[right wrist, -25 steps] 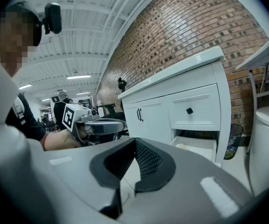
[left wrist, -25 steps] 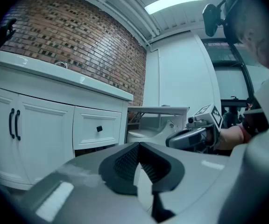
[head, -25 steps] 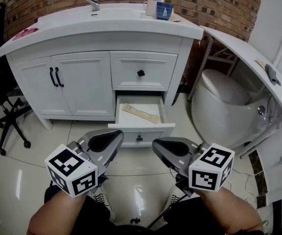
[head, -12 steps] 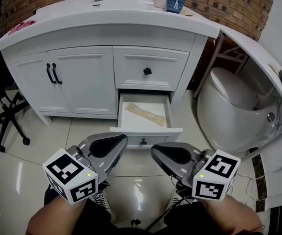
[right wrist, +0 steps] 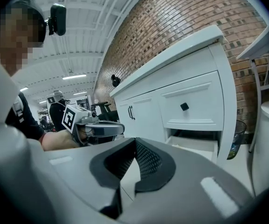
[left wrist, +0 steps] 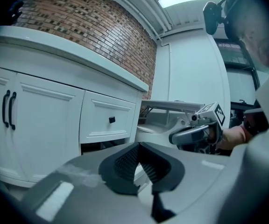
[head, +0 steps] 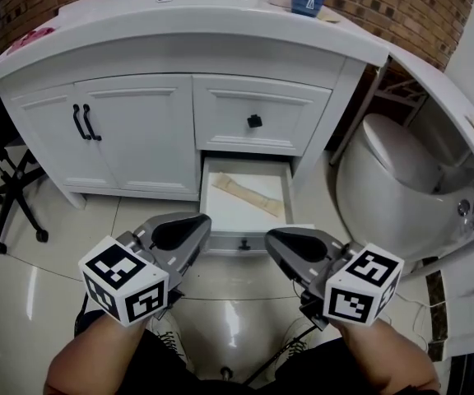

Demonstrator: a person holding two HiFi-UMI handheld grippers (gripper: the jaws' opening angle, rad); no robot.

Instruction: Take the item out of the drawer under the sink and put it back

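The item [head: 250,194], a flat tan strip, lies in the open drawer [head: 207,189] under the sink, straight ahead of you and between your two tools. Its long axis runs from the drawer's back-left corner toward the front-right. That near end sits closer to your right gripper [head: 290,243] than to your left gripper [head: 183,230]. Both have their jaws closed together on nothing (you'd need to spread them first, I judge). Since a moment ago you have closed in: the tips now flank the drawer's front edge.
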